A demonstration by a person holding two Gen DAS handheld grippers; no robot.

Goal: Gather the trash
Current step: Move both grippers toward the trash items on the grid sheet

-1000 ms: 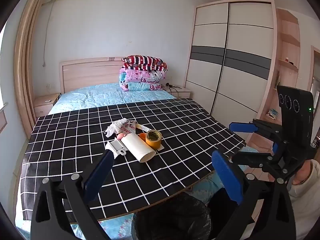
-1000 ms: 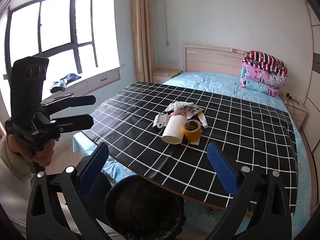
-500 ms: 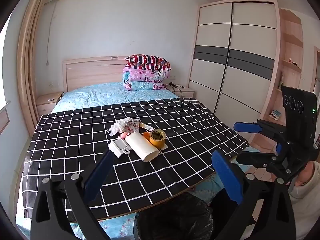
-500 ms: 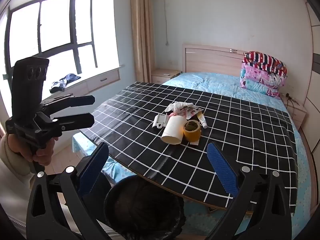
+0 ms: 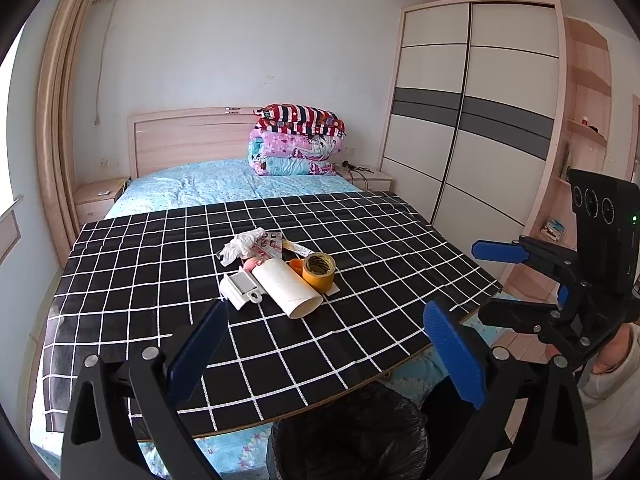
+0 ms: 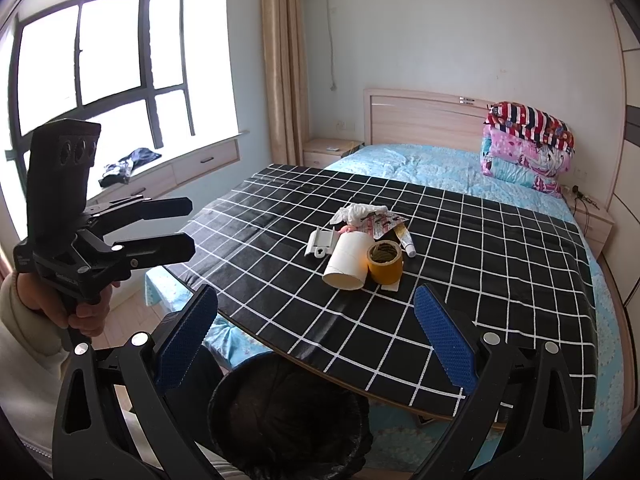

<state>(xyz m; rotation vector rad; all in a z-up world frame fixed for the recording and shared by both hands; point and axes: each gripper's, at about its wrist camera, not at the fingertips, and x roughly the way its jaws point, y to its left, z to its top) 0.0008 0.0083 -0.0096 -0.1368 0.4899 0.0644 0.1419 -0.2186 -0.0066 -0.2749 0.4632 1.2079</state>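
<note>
Left claw (image 5: 324, 344) and right claw (image 6: 316, 332) both spread wide, grasping nothing. Hovering above the bin (image 6: 288, 412), short of the cardboard tube (image 5: 286, 288) on the tabletop (image 5: 376, 240).

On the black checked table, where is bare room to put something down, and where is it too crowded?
The black checked tablecloth is bare between the trash pile and its near edge above the black-lined bin, and along both sides and the bed end. It is crowded only mid-table, where the white cardboard tube, yellow tape roll, white plastic clip and crumpled white tissue cluster.
</note>
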